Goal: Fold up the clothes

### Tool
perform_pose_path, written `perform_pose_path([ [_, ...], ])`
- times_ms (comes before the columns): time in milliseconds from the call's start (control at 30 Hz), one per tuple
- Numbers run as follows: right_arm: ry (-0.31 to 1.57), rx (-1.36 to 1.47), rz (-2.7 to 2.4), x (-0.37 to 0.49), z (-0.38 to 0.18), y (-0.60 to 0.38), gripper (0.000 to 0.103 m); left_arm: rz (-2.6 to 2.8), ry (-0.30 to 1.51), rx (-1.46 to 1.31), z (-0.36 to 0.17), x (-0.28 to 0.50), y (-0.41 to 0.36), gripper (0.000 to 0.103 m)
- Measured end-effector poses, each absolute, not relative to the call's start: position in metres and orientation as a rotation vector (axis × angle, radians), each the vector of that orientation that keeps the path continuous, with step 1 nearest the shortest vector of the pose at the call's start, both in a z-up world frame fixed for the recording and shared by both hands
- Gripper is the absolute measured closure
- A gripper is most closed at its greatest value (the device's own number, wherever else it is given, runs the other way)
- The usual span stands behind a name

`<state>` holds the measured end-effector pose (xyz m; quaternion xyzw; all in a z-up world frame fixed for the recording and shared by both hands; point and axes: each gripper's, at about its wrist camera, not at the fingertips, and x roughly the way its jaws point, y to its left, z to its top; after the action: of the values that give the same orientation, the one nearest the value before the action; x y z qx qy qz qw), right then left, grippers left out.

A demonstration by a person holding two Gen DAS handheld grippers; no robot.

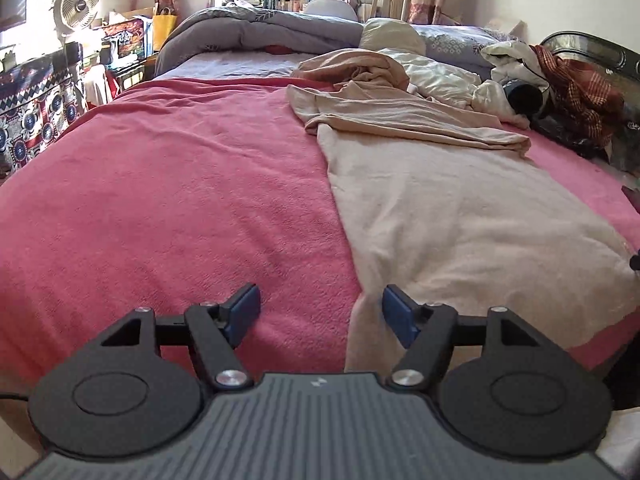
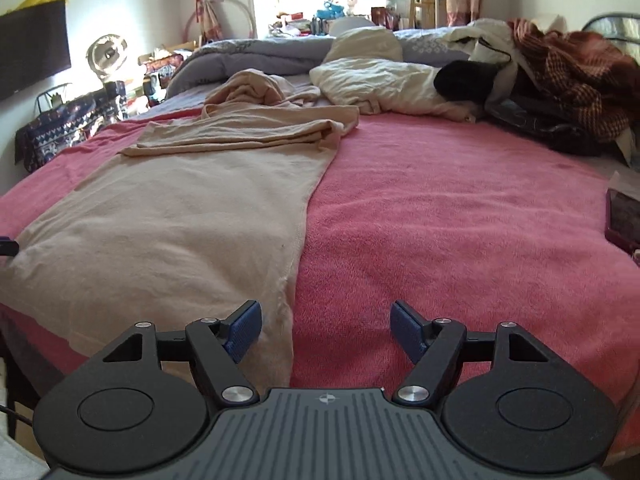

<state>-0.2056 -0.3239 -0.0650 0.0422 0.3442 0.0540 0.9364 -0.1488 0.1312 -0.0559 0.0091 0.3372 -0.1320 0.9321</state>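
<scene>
Both the left tongs [image 1: 322,312] and right tongs [image 2: 326,328] gape empty over the bed's [image 2: 460,220] near edge, flanking the beige garment [image 2: 168,220], whose long axis runs straight away from them, sleeves bunched at the far end; no legible writing shows.

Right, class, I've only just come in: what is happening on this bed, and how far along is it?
A person is holding two grippers over a bed covered by a pink blanket, about to fold clothes. A beige garment lies spread on it, its far end bunched with a sleeve across. The left gripper is open at the garment's near left edge; the right gripper is open at its near right edge. Neither holds cloth. More clothes are heaped at the far right.
</scene>
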Motion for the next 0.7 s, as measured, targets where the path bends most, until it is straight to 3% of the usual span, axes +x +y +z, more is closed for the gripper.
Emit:
perform_pose_path([
  [300, 0.737, 0.149, 0.184, -0.223, -0.072, -0.320, 0.032, -0.241, 0.660, 0.046, -0.043, -0.174, 0.145, 0.032],
  [533, 0.766, 0.066, 0.208, -0.217, -0.074, -0.301, 0.032, -0.304, 0.618, 0.167, -0.034, -0.180, 0.118, 0.031],
  [633, 0.765, 0.051, 0.180, -0.222, -0.072, -0.302, 0.037, -0.314, 0.606, 0.224, -0.034, -0.183, 0.110, 0.031],
  [700, 0.765, -0.085, 0.157, -0.228, -0.071, -0.292, 0.037, -0.341, 0.594, 0.300, -0.035, -0.187, 0.103, 0.031],
])
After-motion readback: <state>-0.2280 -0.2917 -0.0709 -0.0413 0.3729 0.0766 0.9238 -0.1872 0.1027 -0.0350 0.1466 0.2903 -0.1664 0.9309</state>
